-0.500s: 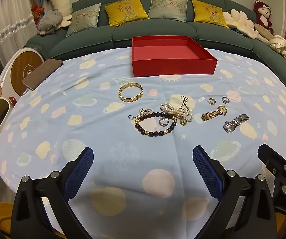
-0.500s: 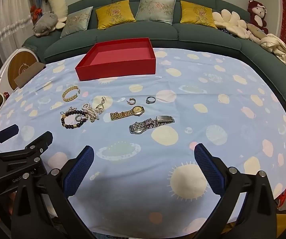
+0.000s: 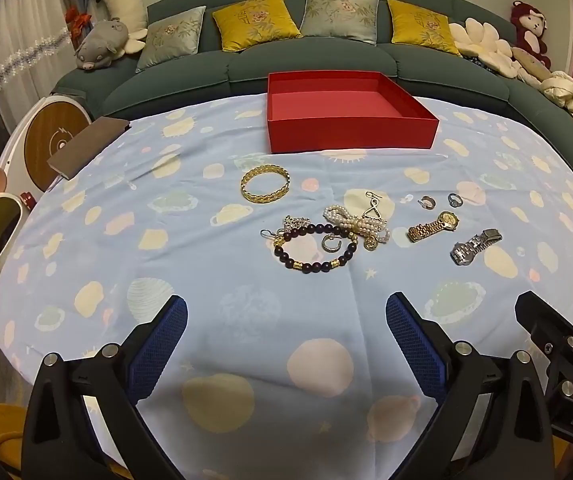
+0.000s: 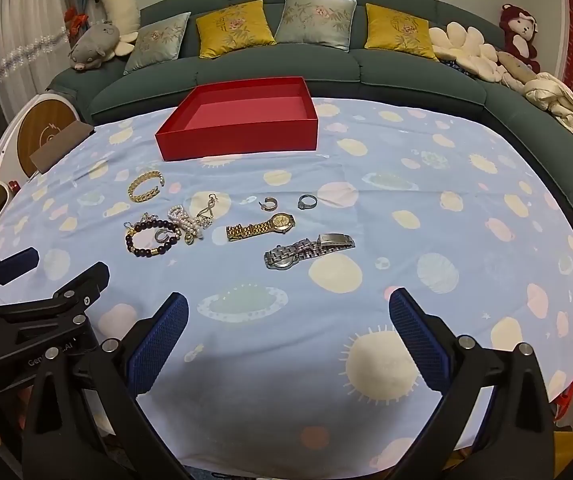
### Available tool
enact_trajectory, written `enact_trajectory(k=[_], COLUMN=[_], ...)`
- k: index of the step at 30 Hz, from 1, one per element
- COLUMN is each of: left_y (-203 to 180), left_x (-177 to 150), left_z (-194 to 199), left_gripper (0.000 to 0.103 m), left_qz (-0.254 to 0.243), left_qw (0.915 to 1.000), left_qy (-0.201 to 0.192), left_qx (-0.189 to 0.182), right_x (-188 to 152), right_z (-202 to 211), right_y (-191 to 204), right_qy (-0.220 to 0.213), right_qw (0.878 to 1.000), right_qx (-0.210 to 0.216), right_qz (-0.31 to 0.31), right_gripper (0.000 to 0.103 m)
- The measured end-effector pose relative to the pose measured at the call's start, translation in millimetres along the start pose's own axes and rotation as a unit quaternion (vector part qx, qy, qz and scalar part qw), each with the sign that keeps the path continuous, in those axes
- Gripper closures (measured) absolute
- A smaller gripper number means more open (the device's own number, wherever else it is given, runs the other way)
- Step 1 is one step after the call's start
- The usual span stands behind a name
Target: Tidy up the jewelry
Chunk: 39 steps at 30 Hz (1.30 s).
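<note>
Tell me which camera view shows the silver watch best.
The right wrist view: the silver watch lies near the middle, with dial and bracelet both clear of other pieces. The left wrist view shows the same watch far to the right, smaller and more distorted.

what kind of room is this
Most likely a home living room. A long green sofa with cushions curves behind the table, plush toys sit on its ends, and jewelry lies on a patterned cloth beside a red box.
</note>
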<state>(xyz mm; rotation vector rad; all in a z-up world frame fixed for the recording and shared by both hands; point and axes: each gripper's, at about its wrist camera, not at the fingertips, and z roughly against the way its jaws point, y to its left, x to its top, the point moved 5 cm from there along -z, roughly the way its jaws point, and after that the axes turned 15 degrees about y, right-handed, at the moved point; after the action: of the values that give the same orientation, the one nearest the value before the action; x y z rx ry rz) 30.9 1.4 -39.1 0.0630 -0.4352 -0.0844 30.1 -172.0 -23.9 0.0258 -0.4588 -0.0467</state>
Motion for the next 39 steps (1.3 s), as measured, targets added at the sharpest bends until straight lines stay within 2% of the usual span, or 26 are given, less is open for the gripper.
enact_trajectory(k=[3,39], left_y=[0.8,7.2], left_x=[0.7,-1.1], left_z=[-1.4,-2.7], left_gripper=[0.005,0.005], left_qz=[0.003,0.021], left_qw=[1.0000,0.9997], left_qy=[0.001,0.003], left_qx=[0.000,-0.009], right_x=[-7.6,-6.4], right_z=[9.2,13.2], right_y=[5.2,8.5], right_qy=[-0.006,-0.012], right_qw=[1.000,1.000], right_qx=[-0.004,0.002], right_qz=[0.001,0.003], right_gripper=[0.005,0.005])
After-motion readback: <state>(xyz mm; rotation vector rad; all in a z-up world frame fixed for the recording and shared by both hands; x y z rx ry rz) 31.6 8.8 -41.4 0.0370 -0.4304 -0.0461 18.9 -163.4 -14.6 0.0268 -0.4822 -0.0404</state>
